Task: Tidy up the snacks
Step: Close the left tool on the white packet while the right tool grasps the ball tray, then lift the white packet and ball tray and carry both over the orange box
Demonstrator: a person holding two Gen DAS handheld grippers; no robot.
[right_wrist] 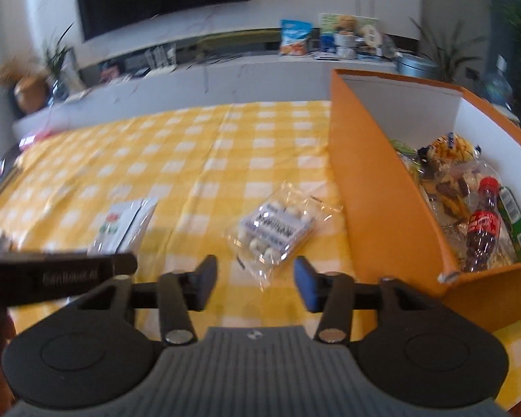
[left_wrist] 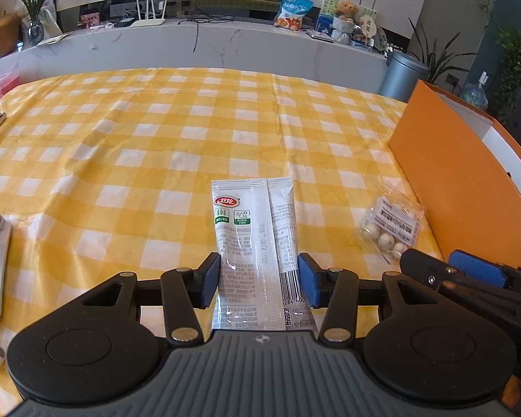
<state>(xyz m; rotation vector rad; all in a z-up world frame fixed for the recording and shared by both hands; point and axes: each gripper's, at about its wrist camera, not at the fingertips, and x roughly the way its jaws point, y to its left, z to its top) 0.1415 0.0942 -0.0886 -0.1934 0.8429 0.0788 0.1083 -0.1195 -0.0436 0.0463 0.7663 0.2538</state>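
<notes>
Tablecloth [left_wrist: 156,132] in yellow and white check covers the whole table and carries everything else. Next in size, and the landmark for the rest, is the orange box [right_wrist: 375,187], open at the top with white inner walls, standing on the cloth at the right side of both views. Inside the box lie several snacks in a heap, among them a small cola bottle [right_wrist: 482,222] with a red cap, a green-wrapped packet beside it, and clear bags of mixed sweets further back.

Left of the box, well apart from it, a white sachet [left_wrist: 253,243] with a red logo and green icons stands up between the pads of the left gripper [left_wrist: 258,278]. Both blue pads press against the sachet's edges, so this gripper is clamped on it; the packet's lower end sits back toward the gripper body.

Just beside the box's outer wall, on the cloth, lies a clear bag of small white balls [right_wrist: 274,232] with a printed label. The right gripper [right_wrist: 255,283] hangs above the cloth on the near side of that bag, its jaws parted with nothing between them; the pads do not touch the bag. The right wrist view is blurred, so the label on the bag cannot be read.
</notes>
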